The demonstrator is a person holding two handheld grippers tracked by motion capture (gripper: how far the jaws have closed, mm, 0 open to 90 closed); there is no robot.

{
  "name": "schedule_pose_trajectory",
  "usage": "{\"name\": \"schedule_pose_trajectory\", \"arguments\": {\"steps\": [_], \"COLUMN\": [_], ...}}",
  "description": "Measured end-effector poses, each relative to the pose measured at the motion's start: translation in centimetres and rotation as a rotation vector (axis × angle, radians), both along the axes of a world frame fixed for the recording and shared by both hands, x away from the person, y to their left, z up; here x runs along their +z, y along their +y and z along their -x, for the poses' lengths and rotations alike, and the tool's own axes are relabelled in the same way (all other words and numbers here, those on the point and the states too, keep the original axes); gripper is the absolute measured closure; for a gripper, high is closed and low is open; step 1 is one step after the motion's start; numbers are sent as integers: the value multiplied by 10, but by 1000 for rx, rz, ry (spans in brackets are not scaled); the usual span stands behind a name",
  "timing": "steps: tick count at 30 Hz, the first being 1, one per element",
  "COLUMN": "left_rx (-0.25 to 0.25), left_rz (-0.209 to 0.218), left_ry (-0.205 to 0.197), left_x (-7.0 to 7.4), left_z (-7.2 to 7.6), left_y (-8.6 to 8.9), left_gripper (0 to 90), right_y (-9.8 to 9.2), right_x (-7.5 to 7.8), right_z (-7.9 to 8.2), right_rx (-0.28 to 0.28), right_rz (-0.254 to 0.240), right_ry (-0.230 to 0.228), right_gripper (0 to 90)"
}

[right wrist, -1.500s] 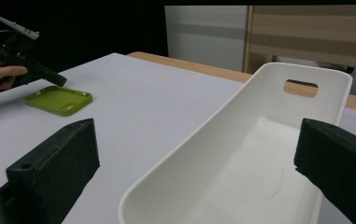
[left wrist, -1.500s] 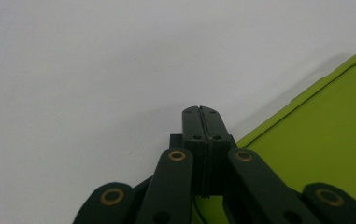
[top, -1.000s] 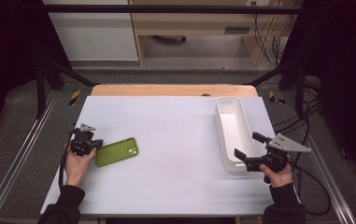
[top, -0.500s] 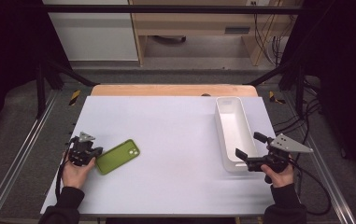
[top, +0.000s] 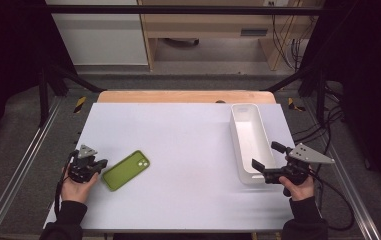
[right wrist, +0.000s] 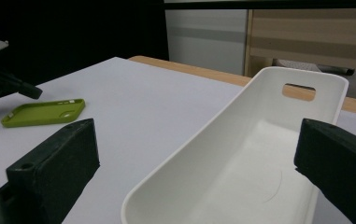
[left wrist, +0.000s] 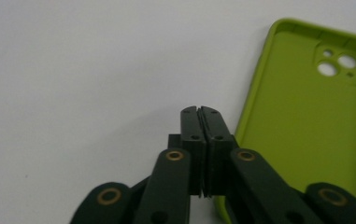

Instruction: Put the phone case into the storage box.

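At the near left edge of the table, the left gripper (top: 97, 164), jaws pressed together and empty, has backed away from the green case (top: 125, 170), which has slid nearer. Farther right, the spread right gripper (top: 268, 156) straddles the white tray (top: 243, 111), unmoved.

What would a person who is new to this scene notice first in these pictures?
Most striking is the green phone case lying hollow side up on the white table, near the front left. Beside it the left gripper has its jaws shut with nothing between them. On the right a long white tray stands empty, and the right gripper waits at its near end with its jaws wide open.
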State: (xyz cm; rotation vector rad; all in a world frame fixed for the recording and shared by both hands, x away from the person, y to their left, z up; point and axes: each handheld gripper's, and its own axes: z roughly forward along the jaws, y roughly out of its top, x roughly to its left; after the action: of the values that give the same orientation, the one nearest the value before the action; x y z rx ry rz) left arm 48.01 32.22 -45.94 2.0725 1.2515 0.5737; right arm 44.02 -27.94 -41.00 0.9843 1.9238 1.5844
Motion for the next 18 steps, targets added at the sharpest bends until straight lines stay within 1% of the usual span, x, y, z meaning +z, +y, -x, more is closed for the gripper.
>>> {"name": "schedule_pose_trajectory", "arguments": {"steps": [1, 3, 5, 6, 8, 9, 11, 12, 13, 15, 16, 18], "left_rx": [-10, -36, -44, -59, -63, -74, -77, -96, -105, -111, -125, -131], "left_rz": [9, 33, 41, 62, 66, 63, 63, 73, 78, 83, 97, 110], "left_ry": [-12, -25, -30, -43, -38, -39, -44, -38, -42, -43, -40, -44], "left_x": [3, 9, 11, 17, 20, 22, 22, 24, 25, 26, 28, 32], "left_z": [0, 0, 0, -1, -2, -3, -3, -6, -6, -7, -9, -10], "left_y": [0, 1, 2, 4, 4, 5, 4, 3, 2, 0, -1, -3], "left_gripper": [856, 816, 755, 722, 652, 612, 560, 509, 484, 411, 374, 318], "right_y": [0, 0, 0, 0, 0, 0, 1, 1, 1, 0, 0, 0], "right_x": [0, 0, 0, 0, 0, 0, 0, 0, 0, 0, 0, 0], "right_z": [0, 0, 0, 0, 0, 0, 0, 0, 0, 0, 0, 0], "right_rx": [0, 1, 0, 1, 1, 1, 1, 1, 1, 3, 3, 3], "right_rz": [1, 2, 2, 3, 3, 3, 5, 4, 4, 3, 3, 4], "right_ry": [0, -1, 0, -3, -2, -2, -2, -1, -1, -2, -3, -1], "right_gripper": [5, 5, 5, 5, 5, 5, 5, 5, 5, 5, 5, 5]}}
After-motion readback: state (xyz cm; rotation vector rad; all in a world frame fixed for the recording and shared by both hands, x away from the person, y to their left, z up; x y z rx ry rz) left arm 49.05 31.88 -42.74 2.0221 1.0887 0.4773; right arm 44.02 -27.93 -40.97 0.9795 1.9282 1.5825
